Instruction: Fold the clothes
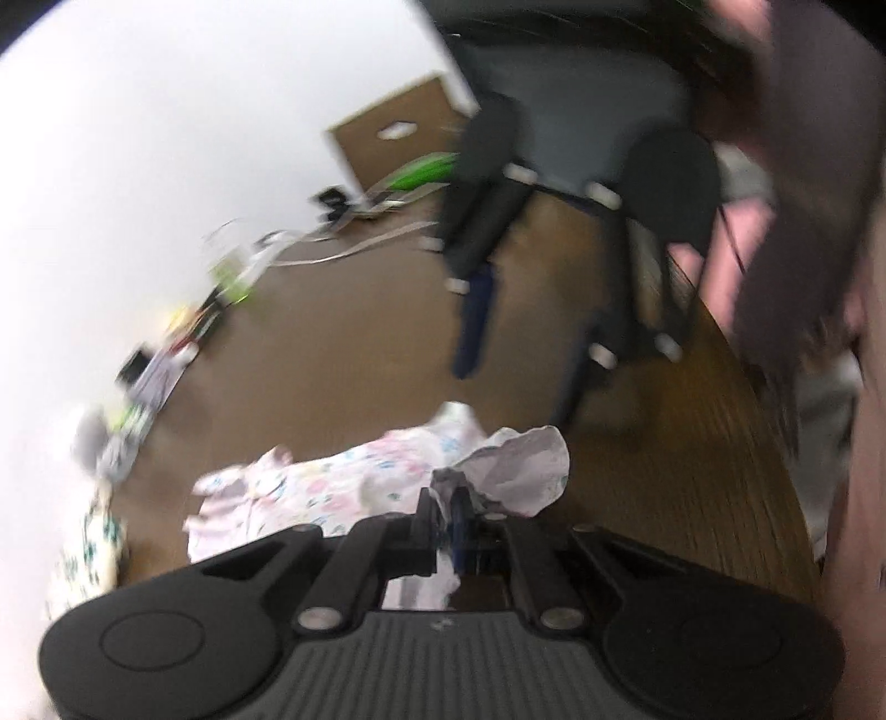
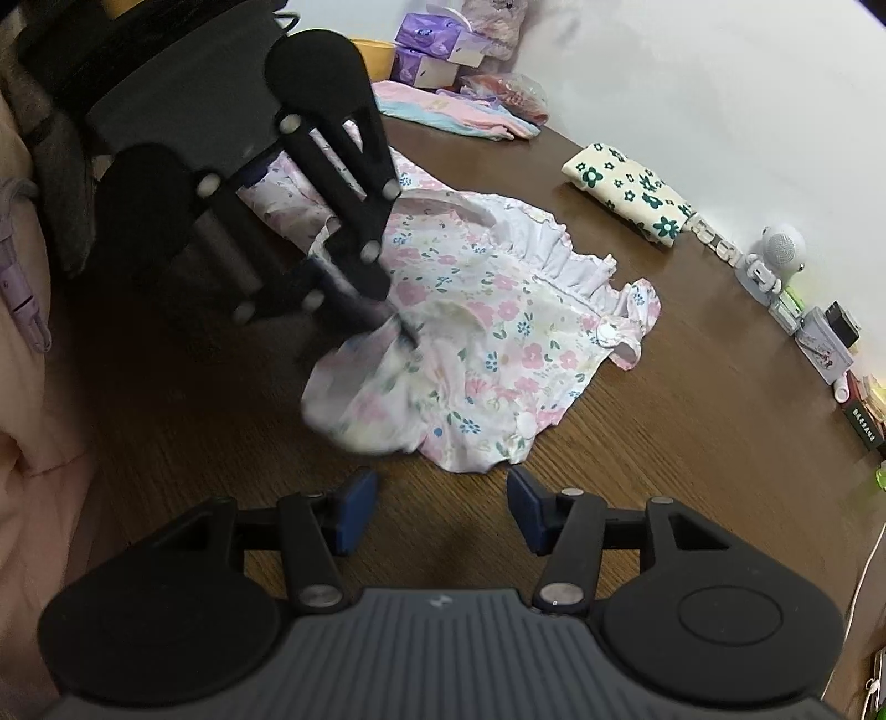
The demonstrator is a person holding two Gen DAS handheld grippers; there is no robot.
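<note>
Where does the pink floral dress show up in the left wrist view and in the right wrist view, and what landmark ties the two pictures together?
Left wrist view: the floral dress lies low in the centre, one edge pinched in the left tongs.
Right wrist view: the floral dress is spread mid-frame, beyond the open right tongs; the left tongs grip its left edge.
Shared landmark: the folded cream cloth with green flowers on the brown table.

Two tools: left, right. One floral dress lies on the one tabletop. One folded flowered cloth. One stack of pastel clothes. Two purple tissue packs. One red bag. One small white robot figure. One yellow bowl.
</note>
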